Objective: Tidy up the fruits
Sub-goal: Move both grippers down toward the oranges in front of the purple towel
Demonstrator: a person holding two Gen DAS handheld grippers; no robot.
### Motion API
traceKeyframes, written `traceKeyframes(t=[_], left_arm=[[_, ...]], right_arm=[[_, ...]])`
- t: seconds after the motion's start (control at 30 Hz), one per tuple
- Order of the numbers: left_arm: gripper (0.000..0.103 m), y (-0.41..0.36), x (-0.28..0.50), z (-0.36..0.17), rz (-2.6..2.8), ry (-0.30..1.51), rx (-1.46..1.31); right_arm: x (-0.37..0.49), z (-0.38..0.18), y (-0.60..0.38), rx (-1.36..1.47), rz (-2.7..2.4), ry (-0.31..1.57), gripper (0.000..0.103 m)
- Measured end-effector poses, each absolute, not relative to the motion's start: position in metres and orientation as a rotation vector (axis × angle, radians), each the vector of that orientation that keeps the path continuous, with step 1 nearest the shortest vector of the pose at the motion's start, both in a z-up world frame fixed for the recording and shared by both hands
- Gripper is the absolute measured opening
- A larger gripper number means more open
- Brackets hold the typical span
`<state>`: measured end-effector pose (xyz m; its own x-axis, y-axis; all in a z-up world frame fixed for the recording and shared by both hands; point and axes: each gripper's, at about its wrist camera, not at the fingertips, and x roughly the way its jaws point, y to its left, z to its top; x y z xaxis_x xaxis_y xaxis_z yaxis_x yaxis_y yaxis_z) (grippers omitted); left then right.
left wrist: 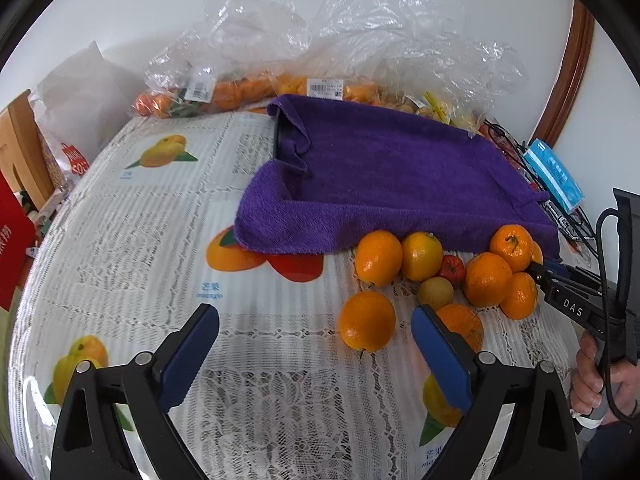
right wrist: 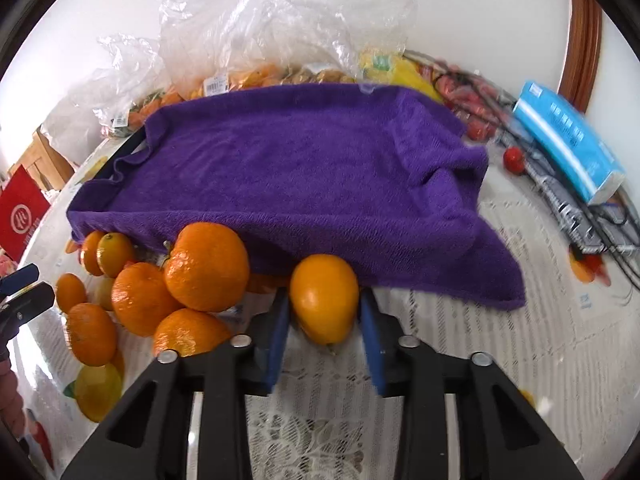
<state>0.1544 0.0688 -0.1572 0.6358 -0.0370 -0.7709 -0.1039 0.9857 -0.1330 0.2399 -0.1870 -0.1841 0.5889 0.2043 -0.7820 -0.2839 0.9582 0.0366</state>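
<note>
1. Your table (left wrist: 120,240) is the biggest thing here, covered by a lace-patterned cloth printed with fruit pictures.
2. On it sits a purple towel (left wrist: 380,176), draped over a dark tray whose edge (left wrist: 277,136) shows at the towel's far left corner; the towel's near hem hangs down to the tabletop.
3. Behind the towel, crumpled clear plastic bags (left wrist: 360,32) hold more orange fruit against the wall.
4. To the right of the towel a blue box (right wrist: 568,144) lies on a tangle of dark cables.
5. Your left gripper (left wrist: 316,356) hovers above the cloth with its blue-padded fingers spread wide and nothing between them; a loose orange (left wrist: 367,320) lies just ahead, inside the right-hand finger.
6. Your right gripper (right wrist: 324,332) is clamped on a yellow-orange fruit (right wrist: 324,296), one blue pad against each side, right at the towel's near hem.
7. The pile of oranges (right wrist: 160,288) sits just to the left of that held fruit, pressed against the towel's front edge; the biggest one (right wrist: 208,268) rests on top of the others.
8. From the left wrist view a small red fruit (left wrist: 453,269) and a dull yellow one (left wrist: 436,292) are tucked among the oranges.
9. Another small red fruit (right wrist: 514,159) lies alone beside the cables, well apart from the pile.
</note>
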Motion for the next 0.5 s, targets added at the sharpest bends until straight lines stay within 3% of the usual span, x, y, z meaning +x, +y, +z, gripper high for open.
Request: traceKeyframes(t=[0.17,0.4,0.5], left_arm=[[0.083,0.059,0.162,-0.167,0.026,0.901,-0.148],[0.050,0.042,0.167,-0.175,0.053,0.891,-0.064],[0.041,0.038,0.165,-0.175,0.054,0.878,-0.038]], right_arm=[[0.239,-0.186,-0.188,-0.096,0.290,0.883,0.033],[0.240,-0.186,-0.191,-0.071,0.303,0.886,0.034],[0.240,-0.186,-0.191,-0.070,0.303,0.885,0.034]])
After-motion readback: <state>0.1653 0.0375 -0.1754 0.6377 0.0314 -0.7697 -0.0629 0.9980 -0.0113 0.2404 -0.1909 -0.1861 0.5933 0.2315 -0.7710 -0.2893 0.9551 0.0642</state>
